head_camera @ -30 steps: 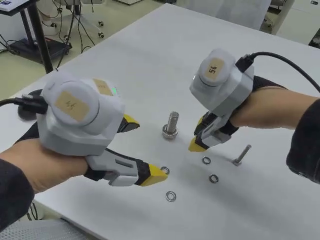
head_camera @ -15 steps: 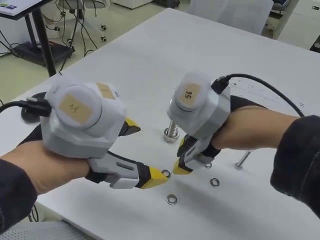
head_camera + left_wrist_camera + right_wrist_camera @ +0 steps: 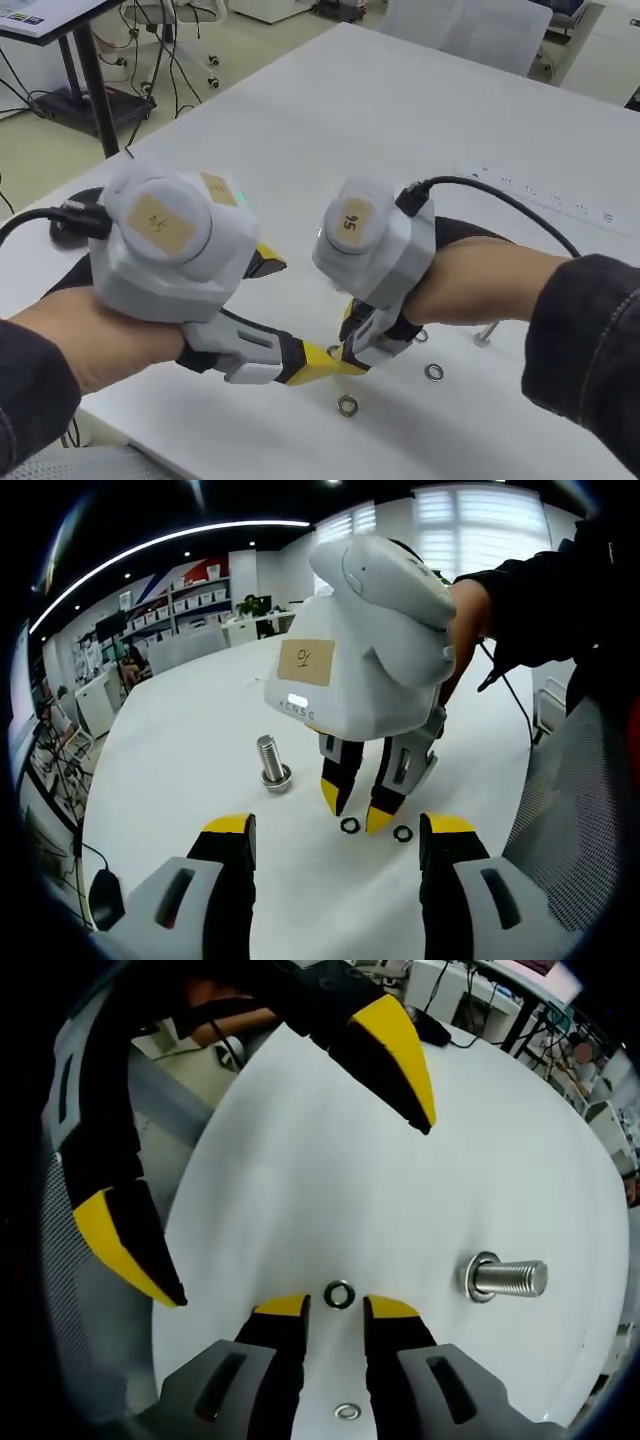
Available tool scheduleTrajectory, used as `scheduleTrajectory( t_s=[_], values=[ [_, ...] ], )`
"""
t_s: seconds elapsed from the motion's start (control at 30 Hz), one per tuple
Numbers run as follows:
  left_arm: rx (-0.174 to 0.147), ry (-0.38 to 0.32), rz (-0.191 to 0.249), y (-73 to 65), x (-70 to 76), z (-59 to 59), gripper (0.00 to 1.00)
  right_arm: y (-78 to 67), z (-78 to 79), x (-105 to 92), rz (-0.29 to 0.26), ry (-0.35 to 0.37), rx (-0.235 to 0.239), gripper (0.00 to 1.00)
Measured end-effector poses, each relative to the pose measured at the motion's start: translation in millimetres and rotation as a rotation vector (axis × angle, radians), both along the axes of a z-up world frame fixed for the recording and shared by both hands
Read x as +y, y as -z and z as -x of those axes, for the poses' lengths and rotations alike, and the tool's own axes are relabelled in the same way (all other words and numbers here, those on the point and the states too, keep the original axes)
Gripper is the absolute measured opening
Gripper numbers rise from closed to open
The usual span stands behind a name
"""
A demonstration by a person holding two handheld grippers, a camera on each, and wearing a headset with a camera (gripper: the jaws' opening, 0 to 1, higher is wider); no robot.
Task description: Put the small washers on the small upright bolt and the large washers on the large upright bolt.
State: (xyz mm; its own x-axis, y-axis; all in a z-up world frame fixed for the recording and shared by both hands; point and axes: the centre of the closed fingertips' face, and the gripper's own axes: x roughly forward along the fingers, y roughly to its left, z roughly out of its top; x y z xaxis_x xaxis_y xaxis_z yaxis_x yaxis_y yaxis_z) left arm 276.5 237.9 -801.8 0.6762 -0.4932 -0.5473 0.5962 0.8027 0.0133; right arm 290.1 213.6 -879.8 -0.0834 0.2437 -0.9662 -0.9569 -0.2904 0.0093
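White table (image 3: 400,130) carries everything in the head view. The left hand-held gripper (image 3: 290,312) has its yellow-tipped jaws spread wide and holds nothing. The right hand-held gripper (image 3: 350,345) points down, with its tips at the table between those jaws. A loose washer (image 3: 347,405) lies nearer the person and a farther washer (image 3: 434,372) to the right. The small bolt (image 3: 484,333) is partly hidden beyond the right wrist.

In the left gripper view, its own jaws stand far apart and empty. The right hand-held gripper (image 3: 357,807) hangs tips-down over the target washer (image 3: 350,825), which lies flat on the table. A second washer (image 3: 403,833) lies just beside it. The large bolt (image 3: 271,763) stands upright nearby.

In the right gripper view, the jaws are parted only narrowly and grip nothing. The target washer (image 3: 340,1294) lies just ahead of the gap between the tips. The large bolt (image 3: 505,1278) stands well apart from it.
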Motion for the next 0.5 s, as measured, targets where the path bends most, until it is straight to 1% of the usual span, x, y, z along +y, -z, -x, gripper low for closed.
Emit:
scheduleTrajectory(
  t_s=[0.23, 0.5],
  values=[
    [-0.001, 0.001, 0.002, -0.8, -0.2, 0.5, 0.65, 1.2, 0.7, -1.0, 0.005, 0.0, -0.003, 0.21],
    [-0.004, -0.001, 0.004, -2.0, -0.1, 1.1, 0.65, 1.5, 1.8, -0.2, 0.006, -0.018, -0.026, 0.2]
  ],
)
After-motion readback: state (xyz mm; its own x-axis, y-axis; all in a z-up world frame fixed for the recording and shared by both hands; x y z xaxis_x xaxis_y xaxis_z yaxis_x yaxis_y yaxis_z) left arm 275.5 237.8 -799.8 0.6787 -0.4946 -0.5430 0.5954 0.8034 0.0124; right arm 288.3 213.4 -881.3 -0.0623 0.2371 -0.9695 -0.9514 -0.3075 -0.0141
